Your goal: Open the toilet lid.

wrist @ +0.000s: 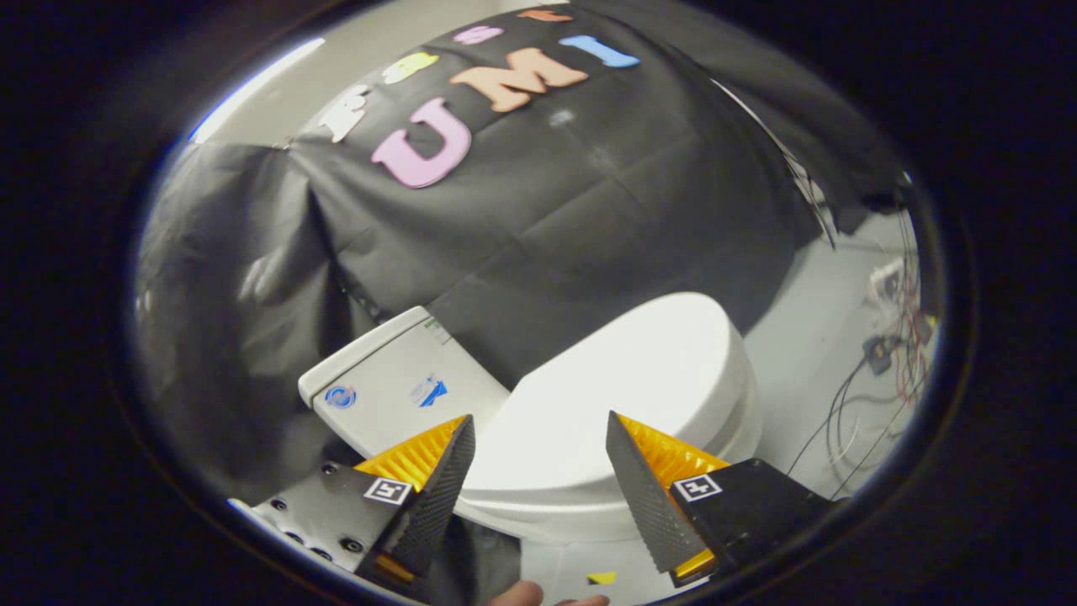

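Closest to us were the two fingers (pixel 433 480) of our gripper (pixel 538 438), spread wide apart and grasping nothing, with a small square marker on each finger mount. Between them, at the very bottom, a fingertip of a hand (pixel 526 594) peeked in, and a small yellow scrap (pixel 602 577) lay on the pale floor (pixel 799 353) beside it.

Just ahead of the fingers, and showing in the gap between them, we saw the white toilet (pixel 740 421) with its toilet lid (pixel 623 396) down flat over the bowl. We were not touching it; the fingertips hung apart from its near rim. Beside the lid, beyond one finger, stood the white cistern (pixel 404 379) with blue stickers on top, set against the black cloth wall (pixel 547 227). Off past the other finger, on the far side of the bowl, loose cables (pixel 841 412) and plugs trailed over the floor.
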`<control>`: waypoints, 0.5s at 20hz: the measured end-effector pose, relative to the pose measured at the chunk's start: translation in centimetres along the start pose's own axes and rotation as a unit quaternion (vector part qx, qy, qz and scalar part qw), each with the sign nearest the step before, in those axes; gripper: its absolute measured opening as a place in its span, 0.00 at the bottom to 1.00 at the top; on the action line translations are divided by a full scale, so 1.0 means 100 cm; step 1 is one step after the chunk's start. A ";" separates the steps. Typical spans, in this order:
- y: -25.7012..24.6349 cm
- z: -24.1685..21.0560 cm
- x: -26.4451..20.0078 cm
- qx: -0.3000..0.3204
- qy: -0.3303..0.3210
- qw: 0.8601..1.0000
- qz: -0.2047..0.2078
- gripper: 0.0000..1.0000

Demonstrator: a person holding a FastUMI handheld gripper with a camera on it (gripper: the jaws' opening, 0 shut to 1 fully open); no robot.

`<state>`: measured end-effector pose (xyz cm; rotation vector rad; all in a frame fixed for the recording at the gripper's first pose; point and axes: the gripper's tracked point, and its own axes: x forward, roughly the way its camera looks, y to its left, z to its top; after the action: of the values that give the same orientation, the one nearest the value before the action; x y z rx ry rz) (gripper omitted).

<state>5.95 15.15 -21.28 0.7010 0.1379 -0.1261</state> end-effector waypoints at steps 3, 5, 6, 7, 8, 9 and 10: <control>-0.024 0.010 -0.001 0.069 -0.034 0.997 -0.016 0.97; -0.044 0.004 -0.011 0.102 -0.039 0.994 -0.030 0.96; -0.051 0.004 -0.019 0.125 -0.044 0.991 -0.030 0.96; -0.061 0.004 -0.026 0.150 -0.051 0.987 -0.034 0.96; -0.070 0.001 -0.028 0.174 -0.057 0.982 -0.039 0.96; -0.083 -0.006 -0.027 0.201 -0.053 0.977 -0.055 0.87; -0.091 -0.016 -0.026 0.223 -0.040 0.972 -0.062 0.77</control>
<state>1.77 9.48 -27.85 1.1358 0.0750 -0.3121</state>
